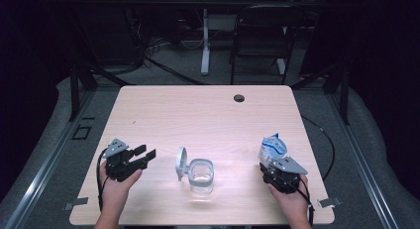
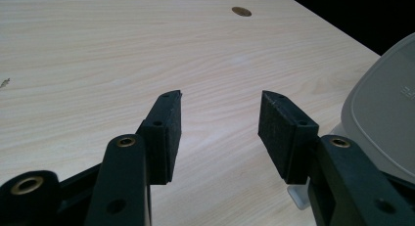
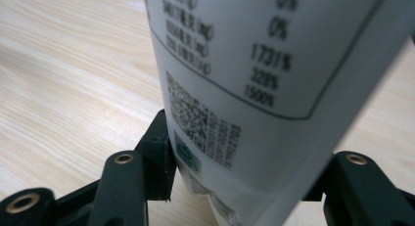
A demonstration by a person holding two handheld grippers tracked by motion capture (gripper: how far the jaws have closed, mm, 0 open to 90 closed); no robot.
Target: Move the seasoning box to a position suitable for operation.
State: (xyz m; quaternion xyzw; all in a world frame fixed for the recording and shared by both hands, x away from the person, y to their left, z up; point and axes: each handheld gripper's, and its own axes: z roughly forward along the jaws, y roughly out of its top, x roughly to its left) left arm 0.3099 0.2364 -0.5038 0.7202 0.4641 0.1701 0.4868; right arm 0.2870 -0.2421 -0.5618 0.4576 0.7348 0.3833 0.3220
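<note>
High view: the right gripper (image 1: 274,164) sits near the front right corner of the light wooden desk (image 1: 163,110), held in the person's right hand (image 1: 292,199). Its fingers are closed on a white and blue pouch (image 1: 273,148), which stands up from between them and leans slightly away from the person. In the right gripper view the pouch (image 3: 274,84) crosses the frame at a tilt, printed side to the camera, showing a table of percentages and a dense code block; the two black fingers (image 3: 159,152) press against its lower sides, spread wide by its bulk. The left gripper (image 1: 143,154) rests near the front left of the desk in the left hand (image 1: 116,187), pointing right toward a clear glass jar (image 1: 202,177). The jar stands at the front centre, well apart from the pouch, with its grey hinged lid (image 1: 181,163) swung open and standing upright at its left side. In the left gripper view the fingers (image 2: 169,135) stand apart with bare desk between them, and the grey lid (image 2: 386,118) shows just beside the right one.
</note>
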